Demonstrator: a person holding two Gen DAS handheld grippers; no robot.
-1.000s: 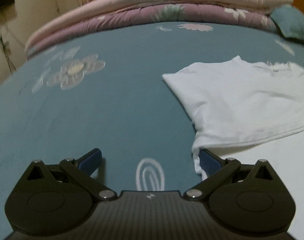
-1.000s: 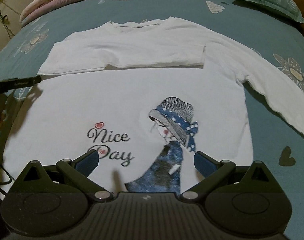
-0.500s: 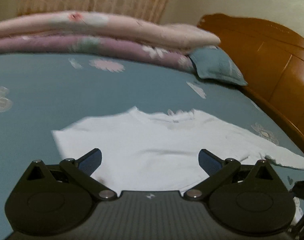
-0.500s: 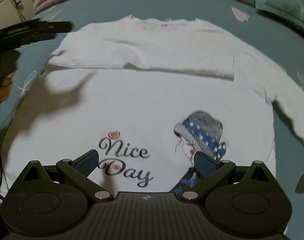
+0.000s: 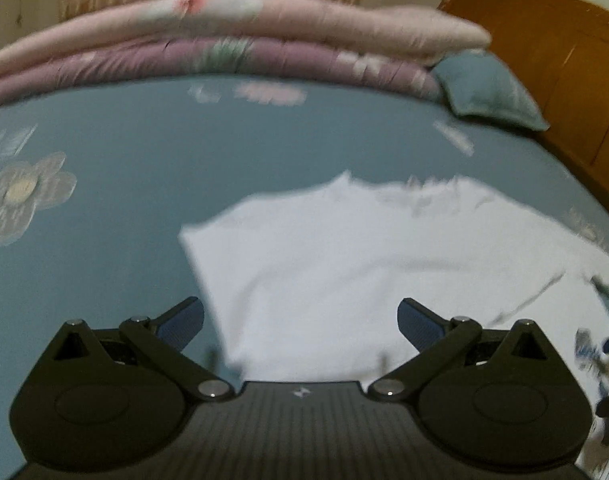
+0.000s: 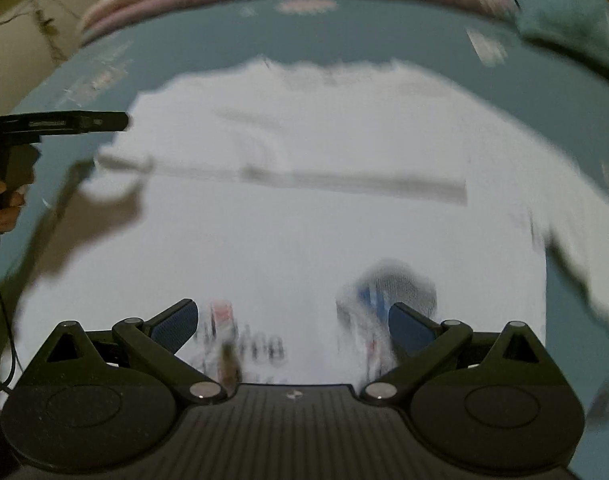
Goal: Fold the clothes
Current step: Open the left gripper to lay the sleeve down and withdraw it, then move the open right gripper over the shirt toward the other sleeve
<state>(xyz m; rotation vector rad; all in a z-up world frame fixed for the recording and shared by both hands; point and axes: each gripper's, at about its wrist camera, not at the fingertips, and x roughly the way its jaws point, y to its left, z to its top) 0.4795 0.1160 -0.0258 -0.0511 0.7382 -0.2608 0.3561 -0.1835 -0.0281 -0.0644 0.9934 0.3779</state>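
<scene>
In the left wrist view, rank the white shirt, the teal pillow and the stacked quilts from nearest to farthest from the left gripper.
From the left gripper:
1. white shirt, directly ahead, reaching between the fingers.
2. teal pillow, far right, by the headboard.
3. stacked quilts, across the far edge of the bed.
The pillow and quilts touch, so their order is close.

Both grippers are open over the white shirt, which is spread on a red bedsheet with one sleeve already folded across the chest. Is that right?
Not quite: the bedsheet is teal with pale flowers, not red, as the right wrist view shows. The rest holds: the left gripper and right gripper are open over the white shirt, and one sleeve lies folded across the chest.
</scene>
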